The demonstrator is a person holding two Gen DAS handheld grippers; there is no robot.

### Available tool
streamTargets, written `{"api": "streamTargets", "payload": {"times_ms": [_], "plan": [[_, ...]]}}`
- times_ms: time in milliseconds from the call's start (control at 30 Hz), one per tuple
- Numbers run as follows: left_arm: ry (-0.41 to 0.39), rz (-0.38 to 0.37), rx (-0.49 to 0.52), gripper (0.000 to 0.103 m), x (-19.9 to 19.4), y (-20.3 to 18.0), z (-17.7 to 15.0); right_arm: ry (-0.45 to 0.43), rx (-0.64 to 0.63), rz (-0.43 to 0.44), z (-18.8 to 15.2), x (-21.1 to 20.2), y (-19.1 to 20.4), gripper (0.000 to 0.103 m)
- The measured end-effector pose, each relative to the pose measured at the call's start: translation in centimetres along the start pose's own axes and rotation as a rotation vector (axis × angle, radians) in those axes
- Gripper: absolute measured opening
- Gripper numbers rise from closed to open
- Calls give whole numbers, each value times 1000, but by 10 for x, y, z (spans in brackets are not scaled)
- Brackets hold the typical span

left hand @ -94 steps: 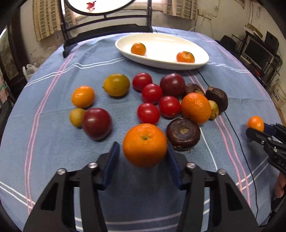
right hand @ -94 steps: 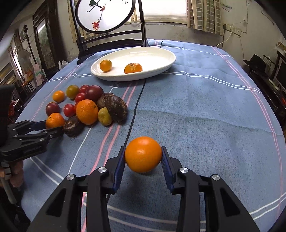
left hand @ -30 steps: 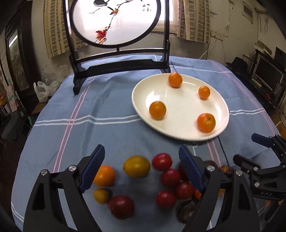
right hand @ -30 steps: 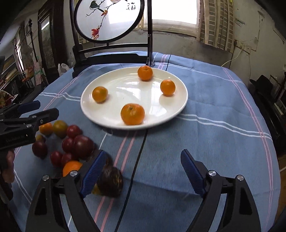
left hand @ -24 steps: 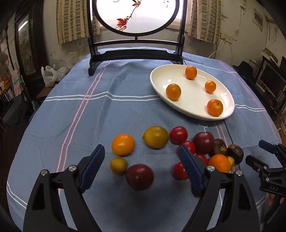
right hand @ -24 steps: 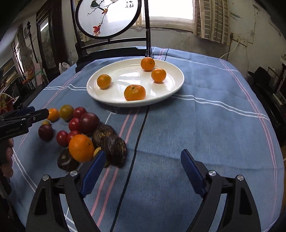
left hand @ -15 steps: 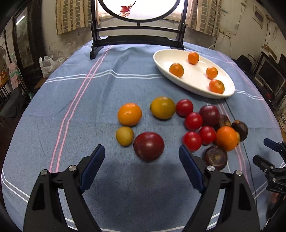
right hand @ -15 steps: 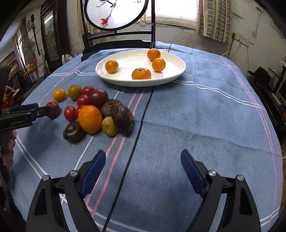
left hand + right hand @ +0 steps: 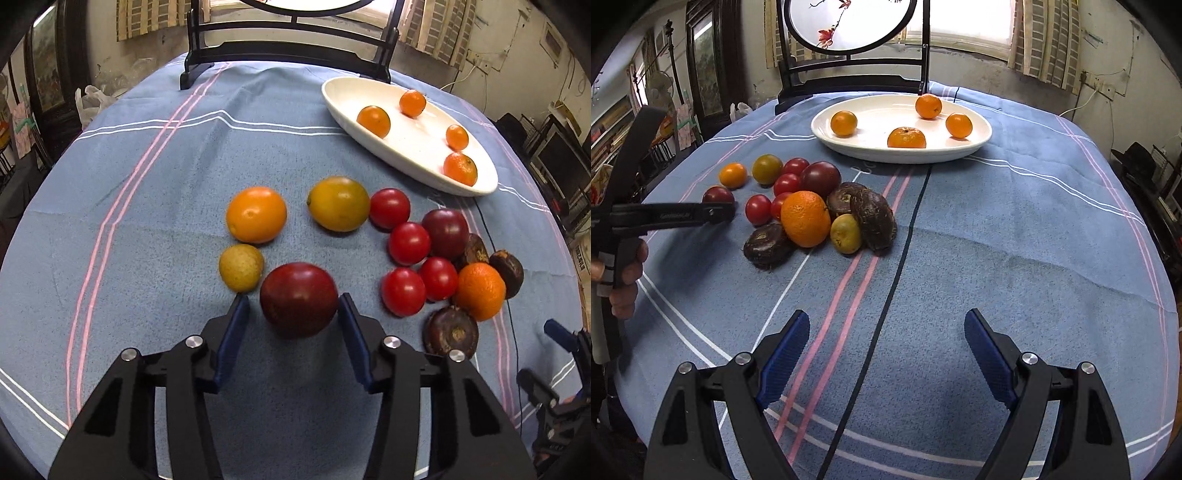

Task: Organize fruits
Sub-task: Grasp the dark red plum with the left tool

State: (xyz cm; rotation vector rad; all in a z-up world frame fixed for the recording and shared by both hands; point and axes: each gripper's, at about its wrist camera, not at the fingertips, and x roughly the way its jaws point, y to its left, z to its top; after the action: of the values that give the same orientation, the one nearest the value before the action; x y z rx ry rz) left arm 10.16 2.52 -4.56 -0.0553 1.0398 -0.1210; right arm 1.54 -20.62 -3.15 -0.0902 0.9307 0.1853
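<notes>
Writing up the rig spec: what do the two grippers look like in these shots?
Both match: the left gripper and right gripper have matte black angular linkage arms, silver pivot screws and blue ribbed pads. Seen side-on, the left one has pale lettering, too small to read, and a black handle.

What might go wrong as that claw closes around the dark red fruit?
The left gripper is closing around the dark red fruit, and its left fingertip sits close to the small yellow fruit, which it might nudge. The round fruit may also squirt forward toward the orange.
</notes>
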Motion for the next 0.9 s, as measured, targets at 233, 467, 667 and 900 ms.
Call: {"api": "streamTargets", "payload": {"times_ms": [233,467,667,900], "plan": [[14,-8,-10,38,3,-4,7,-7,-14,9,0,-2,4,86],[5,-28,73,38,-10,-11,-14,72,-55,-85,12,21,0,86],[-6,-55,69,38,-19,-6,-28,80,-12,-74,25,34,-8,78],[-15,-69,61,38,-19,-5,-30,90,-32,-42,45,49,-1,61]]}}
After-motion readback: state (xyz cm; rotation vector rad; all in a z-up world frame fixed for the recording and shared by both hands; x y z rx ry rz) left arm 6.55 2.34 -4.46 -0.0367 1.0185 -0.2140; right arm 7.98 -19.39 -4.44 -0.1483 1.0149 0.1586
